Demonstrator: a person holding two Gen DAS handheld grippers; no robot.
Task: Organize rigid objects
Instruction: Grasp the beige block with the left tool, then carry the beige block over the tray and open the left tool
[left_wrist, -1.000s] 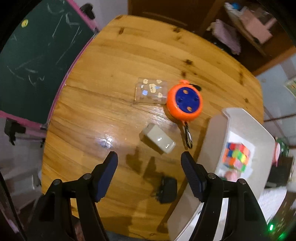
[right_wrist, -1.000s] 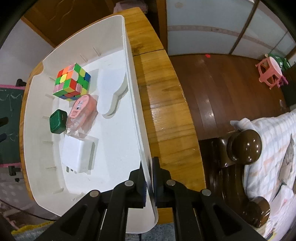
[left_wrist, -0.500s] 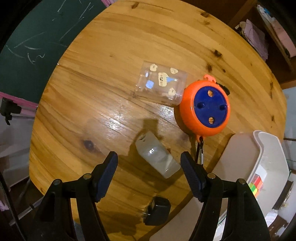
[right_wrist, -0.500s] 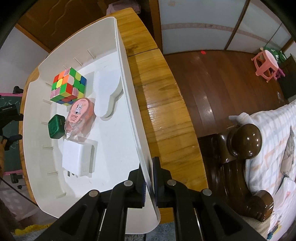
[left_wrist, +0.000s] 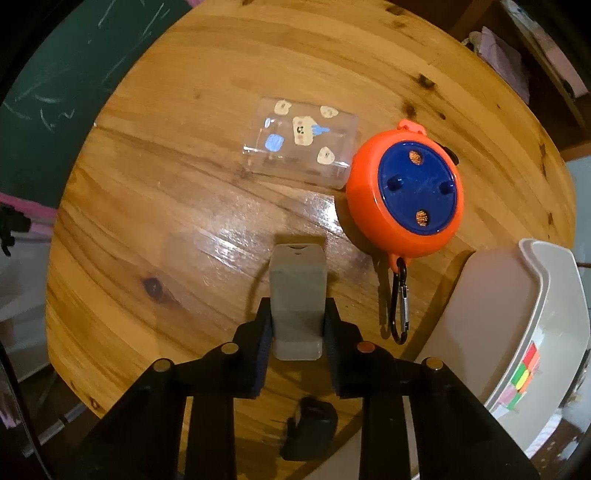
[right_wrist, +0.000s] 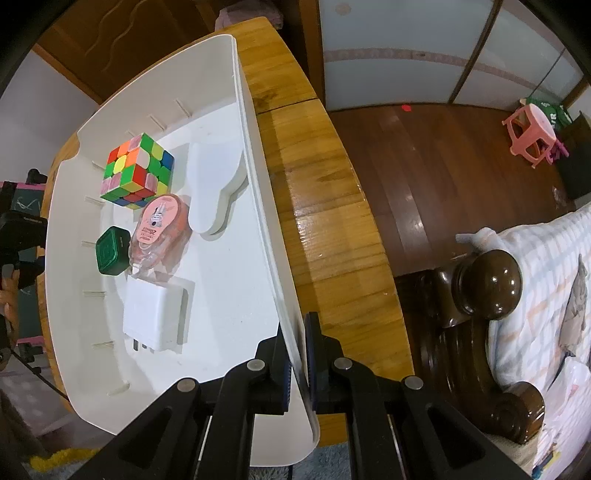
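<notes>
- One grey rectangular plastic block (left_wrist: 297, 295), between the fingers
- One orange-and-blue round reel (left_wrist: 406, 195)
- One clear sticker-covered case (left_wrist: 301, 142)
- One multicoloured puzzle cube (right_wrist: 137, 171)
- One white plug charger (right_wrist: 157, 314)
- One white plastic bin (right_wrist: 258, 206)

Table (left_wrist: 177, 206): varnished wood, glossy, knotted. Bin (right_wrist: 258, 206): smooth matt white plastic. Reel (left_wrist: 406, 195): glossy orange-blue plastic; metal carabiner (left_wrist: 400, 306). Case (left_wrist: 301, 142): clear plastic.

Home – sofa (right_wrist: 546, 295), chalkboard (left_wrist: 74, 74), child's stool (right_wrist: 532, 133)

The left hand-held gripper (left_wrist: 298, 334) clamps a grey block (left_wrist: 297, 291) on the table (left_wrist: 155, 206).
</notes>
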